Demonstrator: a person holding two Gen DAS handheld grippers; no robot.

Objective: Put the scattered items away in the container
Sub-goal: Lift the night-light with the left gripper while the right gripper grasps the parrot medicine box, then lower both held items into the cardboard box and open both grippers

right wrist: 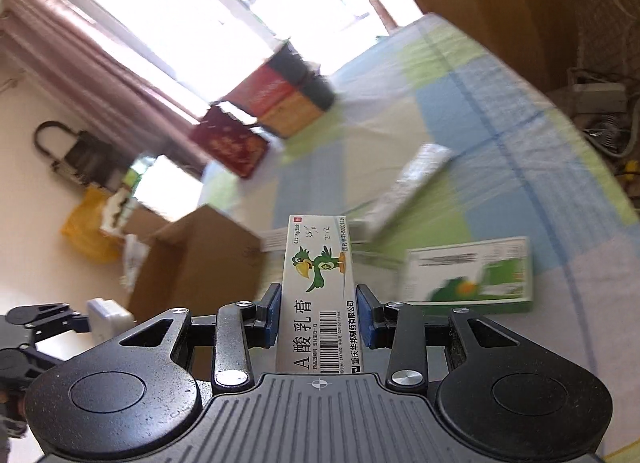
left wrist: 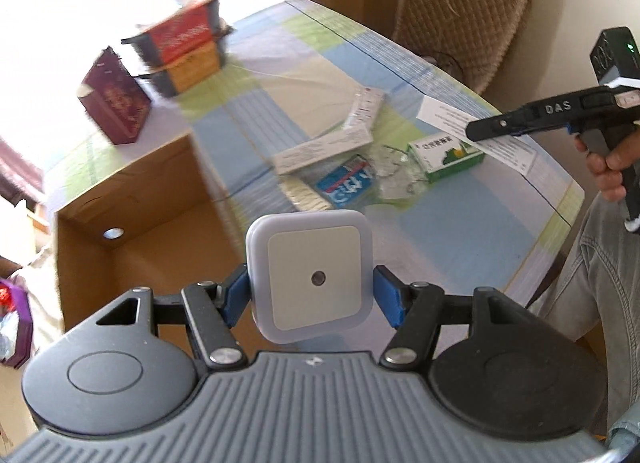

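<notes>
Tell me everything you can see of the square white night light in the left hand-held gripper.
The night light is a rounded square of pale, translucent-looking plastic with a flat, creamier square panel inset on its face and a small dark round sensor near the middle. It looks intact. The left hand-held gripper clamps it by two opposite edges between its blue pads, face toward the camera, tilted slightly. It is held in the air, beside the open cardboard box.
</notes>
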